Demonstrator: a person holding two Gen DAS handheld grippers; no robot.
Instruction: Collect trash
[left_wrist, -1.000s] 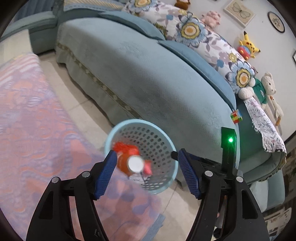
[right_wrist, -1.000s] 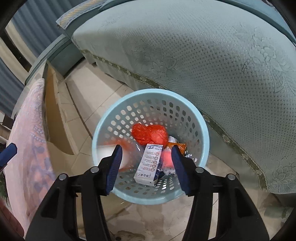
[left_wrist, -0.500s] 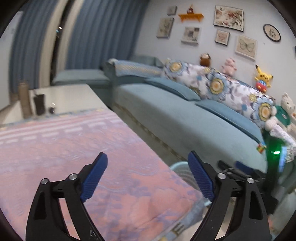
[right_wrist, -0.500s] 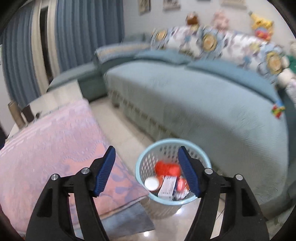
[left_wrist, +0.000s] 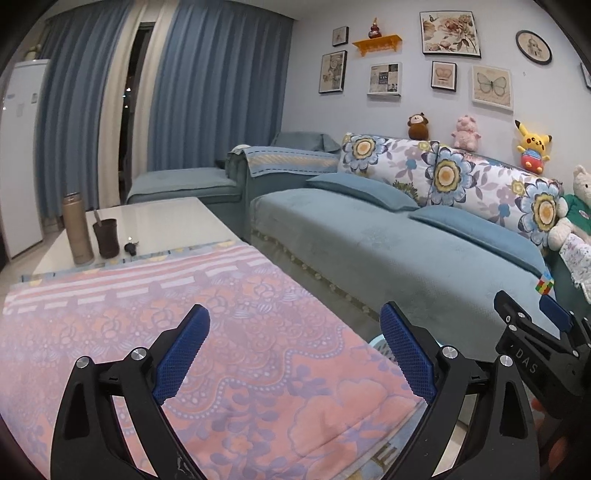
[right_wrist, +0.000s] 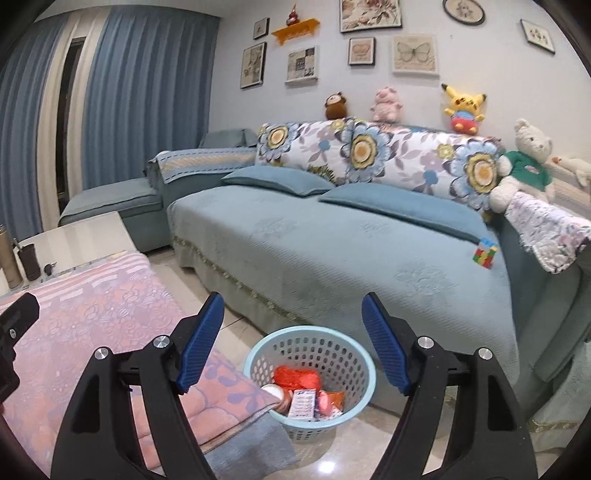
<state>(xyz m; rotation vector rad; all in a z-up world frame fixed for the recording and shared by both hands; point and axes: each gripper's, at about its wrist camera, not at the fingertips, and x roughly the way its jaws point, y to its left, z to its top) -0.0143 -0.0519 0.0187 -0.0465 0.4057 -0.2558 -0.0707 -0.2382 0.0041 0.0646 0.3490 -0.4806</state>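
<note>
Both grippers empty above the table, trash down in the basket

We hold the left gripper (left_wrist: 293, 350) and right gripper (right_wrist: 291, 338) with jaws wide apart, gripping nothing. The trash (right_wrist: 301, 391) lies in the blue basket (right_wrist: 360, 356) on the floor, below and just right of our right jaws, nearer that hand; the pink tablecloth (left_wrist: 147, 314) shows no litter.

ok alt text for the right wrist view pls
The open, empty right gripper hangs above a light blue basket on the floor, holding red wrappers and a small white carton. The basket stands between a pink-clothed table and a teal sofa with plush toys.
</note>
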